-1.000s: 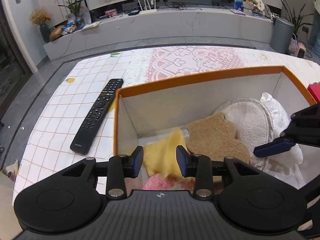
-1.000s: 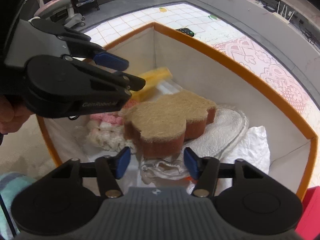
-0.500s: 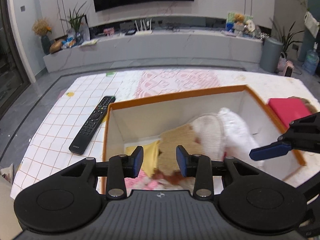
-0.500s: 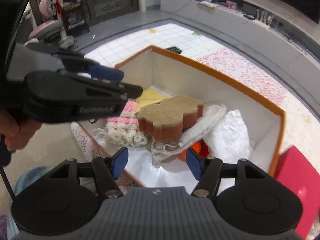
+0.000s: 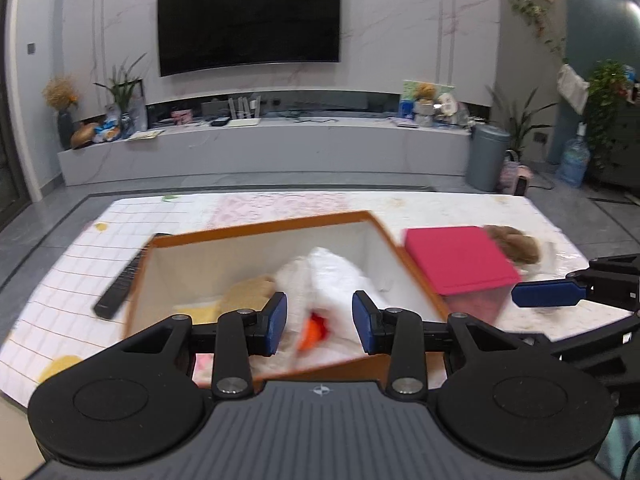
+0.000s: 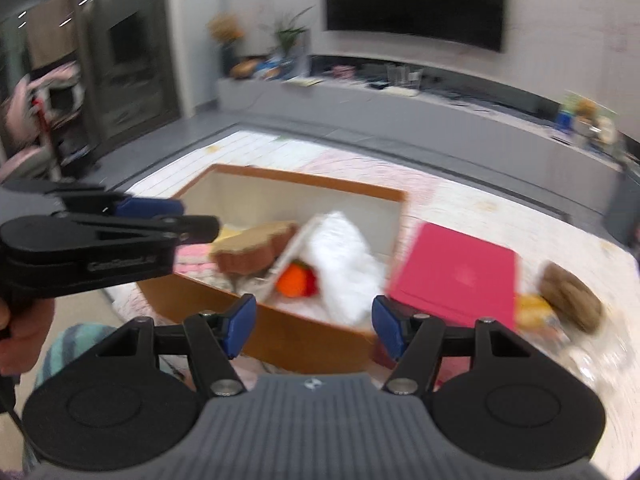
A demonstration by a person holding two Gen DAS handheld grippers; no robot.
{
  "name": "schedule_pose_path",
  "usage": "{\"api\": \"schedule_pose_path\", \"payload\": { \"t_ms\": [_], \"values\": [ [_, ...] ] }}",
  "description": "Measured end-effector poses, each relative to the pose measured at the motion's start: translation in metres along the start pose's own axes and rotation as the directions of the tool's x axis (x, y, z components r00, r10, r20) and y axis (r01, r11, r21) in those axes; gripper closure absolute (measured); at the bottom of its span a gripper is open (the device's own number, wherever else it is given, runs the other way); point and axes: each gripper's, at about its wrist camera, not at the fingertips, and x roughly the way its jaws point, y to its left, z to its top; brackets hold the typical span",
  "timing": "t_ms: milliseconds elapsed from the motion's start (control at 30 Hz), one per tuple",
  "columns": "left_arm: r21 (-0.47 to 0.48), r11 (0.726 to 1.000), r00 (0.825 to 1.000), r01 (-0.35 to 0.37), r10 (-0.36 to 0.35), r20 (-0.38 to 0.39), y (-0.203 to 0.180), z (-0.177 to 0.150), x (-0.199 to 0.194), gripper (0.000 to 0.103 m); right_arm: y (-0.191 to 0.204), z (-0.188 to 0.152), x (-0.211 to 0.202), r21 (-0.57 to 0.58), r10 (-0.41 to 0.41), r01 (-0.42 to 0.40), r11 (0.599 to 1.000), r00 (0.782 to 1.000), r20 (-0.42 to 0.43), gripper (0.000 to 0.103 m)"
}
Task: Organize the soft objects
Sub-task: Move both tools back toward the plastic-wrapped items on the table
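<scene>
left tongs (image 5: 319, 323): parted, empty | right tongs (image 6: 314, 330): wide, empty | both above orange box (image 5: 416, 276)

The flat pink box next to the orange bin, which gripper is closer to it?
Right. The right gripper hangs beside the flat pink box; the left gripper sits farther off, over the orange-rimmed bin.

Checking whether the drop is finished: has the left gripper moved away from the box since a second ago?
Yes. The left gripper has pulled up and back; the orange-rimmed box looks smaller and farther.
</scene>
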Motion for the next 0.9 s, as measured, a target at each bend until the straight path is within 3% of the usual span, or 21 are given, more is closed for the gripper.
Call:
{"api": "schedule_pose_path", "payload": {
  "t_ms": [233, 500, 900],
  "values": [
    [0.049, 0.993, 0.994, 0.112, -0.111, -0.026, -0.061, -0.015, 0.008, 0.060, -0.044, -0.038, -0.044, 0.149, -0.144, 0.139, 0.979, 0.989, 0.022, 0.039],
    [0.154, 0.963, 0.975, 0.220, -0.211, -0.071, -0.126, -0.016, 0.026, 0.060, -0.099, -0.076, -0.060, 0.284, -0.262, 0.263, 0.922, 0.964, -0.040, 0.037],
    [0.284, 0.895, 0.939, 0.343, -0.316, -0.137, -0.212, -0.017, 0.055, 0.060, -0.188, -0.102, -0.065, 0.311, -0.361, 0.392, 0.866, 0.920, -0.155, 0.037]
  ]
}}
